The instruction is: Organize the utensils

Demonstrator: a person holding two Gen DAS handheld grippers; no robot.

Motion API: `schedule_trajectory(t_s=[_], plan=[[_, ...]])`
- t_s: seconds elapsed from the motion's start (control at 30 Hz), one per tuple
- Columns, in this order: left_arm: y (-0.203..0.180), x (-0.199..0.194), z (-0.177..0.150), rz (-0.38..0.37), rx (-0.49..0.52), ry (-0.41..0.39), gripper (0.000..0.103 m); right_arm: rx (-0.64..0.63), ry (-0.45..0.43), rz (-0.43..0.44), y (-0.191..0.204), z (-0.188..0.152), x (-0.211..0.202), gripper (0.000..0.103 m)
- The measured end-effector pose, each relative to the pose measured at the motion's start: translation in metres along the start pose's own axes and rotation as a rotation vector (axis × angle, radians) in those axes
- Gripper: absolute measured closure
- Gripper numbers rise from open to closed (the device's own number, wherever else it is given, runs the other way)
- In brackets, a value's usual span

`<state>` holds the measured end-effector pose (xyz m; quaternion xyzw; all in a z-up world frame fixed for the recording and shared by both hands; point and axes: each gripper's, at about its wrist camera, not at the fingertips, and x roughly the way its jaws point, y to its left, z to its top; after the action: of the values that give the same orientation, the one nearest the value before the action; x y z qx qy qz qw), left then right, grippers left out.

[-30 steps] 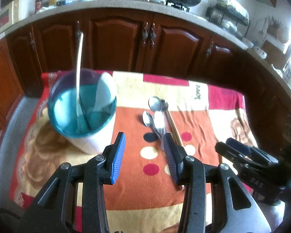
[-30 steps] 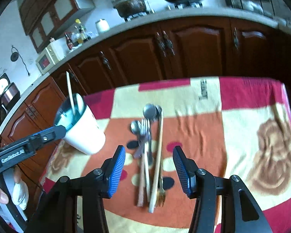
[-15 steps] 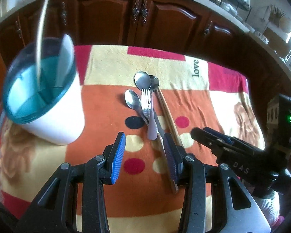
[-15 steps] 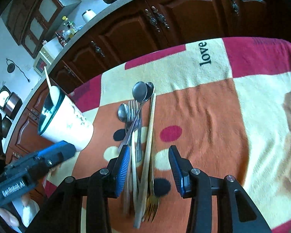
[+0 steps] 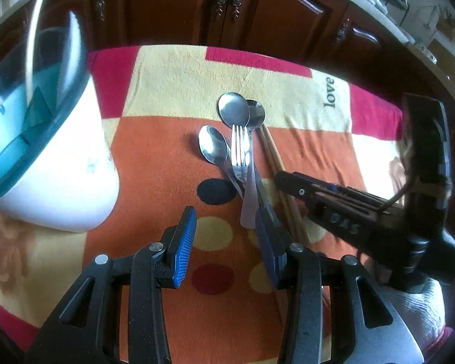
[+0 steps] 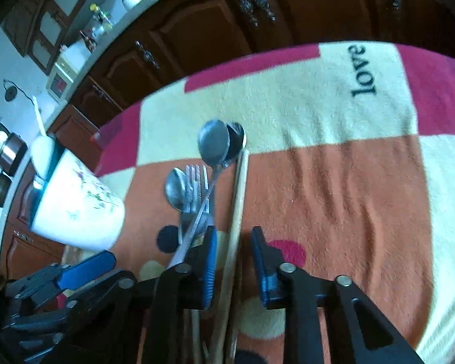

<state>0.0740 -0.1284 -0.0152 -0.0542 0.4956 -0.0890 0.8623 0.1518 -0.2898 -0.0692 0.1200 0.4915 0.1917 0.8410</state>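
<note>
The left wrist view looked forward and down along the left gripper [image 5: 224, 242], low and close over the blanket [image 5: 173, 97], facing the cabinets [image 5: 179, 9]. The right wrist view looked the same way along the right gripper [image 6: 233, 257], nearer still to the cloth, with the chopsticks [image 6: 238, 200] running between its fingers. Both views shared the utensils [image 5: 238, 148] at centre, the holder [image 5: 45, 139] to the left, the word "love" [image 6: 362, 71] and the cabinet doors. Each camera also caught the other gripper at its edge.
</note>
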Motion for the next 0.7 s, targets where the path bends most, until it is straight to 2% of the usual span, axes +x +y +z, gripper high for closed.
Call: schedule_trajectory(t_s=[0.1,0.17,0.3,0.37,0.43,0.57,0.7], plan=[[-0.001,0.009,0.002,-0.004,-0.004,0.013,0.063,-0.03,-0.015,-0.018,0.0,-0.002,-0.003,0.093],[-0.002,0.016,0.005,-0.011,-0.009,0.022,0.063,-0.043,-0.033,-0.072,-0.004,-0.004,-0.01,0.094],[-0.007,0.033,0.009,-0.022,-0.006,0.057,0.065,-0.002,-0.034,-0.126,-0.029,-0.009,-0.026,0.095],[-0.01,0.039,0.011,-0.051,0.0,0.066,0.081,0.001,-0.026,-0.168,-0.038,-0.012,-0.034,0.095],[-0.012,0.042,0.012,-0.077,0.006,0.073,0.088,0.029,-0.03,-0.158,-0.049,-0.016,-0.045,0.095],[-0.014,0.041,0.012,-0.092,0.008,0.078,0.088,0.061,-0.065,-0.089,-0.054,-0.022,-0.061,0.094],[-0.01,0.023,0.001,-0.119,0.018,0.068,0.088,0.046,-0.061,-0.048,-0.044,-0.026,-0.063,0.094]])
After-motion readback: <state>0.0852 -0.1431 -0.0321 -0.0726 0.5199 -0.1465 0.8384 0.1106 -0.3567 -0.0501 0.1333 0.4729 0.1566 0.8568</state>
